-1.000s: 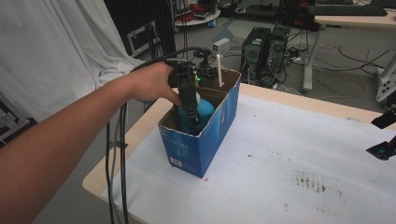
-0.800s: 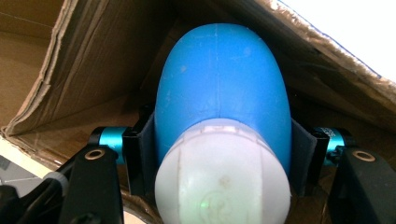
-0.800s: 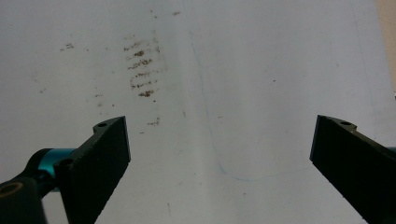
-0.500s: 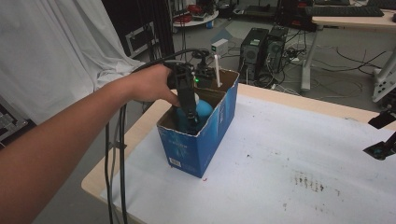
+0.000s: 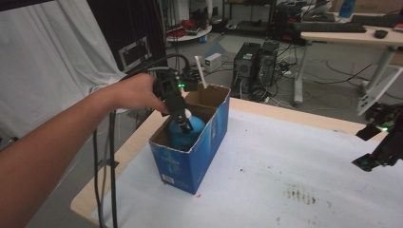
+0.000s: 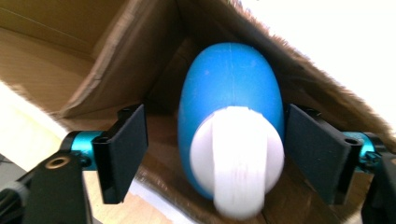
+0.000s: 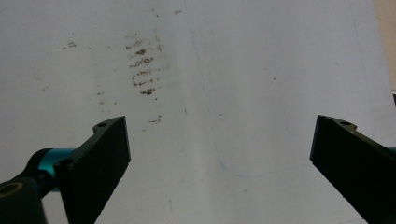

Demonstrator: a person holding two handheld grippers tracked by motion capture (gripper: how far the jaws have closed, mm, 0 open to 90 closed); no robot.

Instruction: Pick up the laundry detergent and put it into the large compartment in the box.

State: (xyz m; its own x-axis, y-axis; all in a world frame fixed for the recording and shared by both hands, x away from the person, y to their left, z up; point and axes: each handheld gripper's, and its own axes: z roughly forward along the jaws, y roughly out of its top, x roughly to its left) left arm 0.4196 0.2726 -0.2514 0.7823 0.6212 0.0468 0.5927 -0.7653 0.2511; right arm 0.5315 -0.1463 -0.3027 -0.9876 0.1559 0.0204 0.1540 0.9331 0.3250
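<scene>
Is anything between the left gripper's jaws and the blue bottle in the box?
Nothing visible. The left gripper is open, one jaw either side of the blue white-capped plastic bottle inside the open blue cardboard box.

The person's left forearm is reaching in from the near left toward the far side, the left hand wrapping the left gripper and pointing it steeply downward. Its jaws are standing wide apart in the left gripper view, one on each side of a blue rounded shape, with a clear gap at the left and the right jaw just beside it, though contact cannot be judged. At the far right edge the right gripper is hanging low over the surface, its jaws spread wide with nothing between them in the right gripper view.
</scene>
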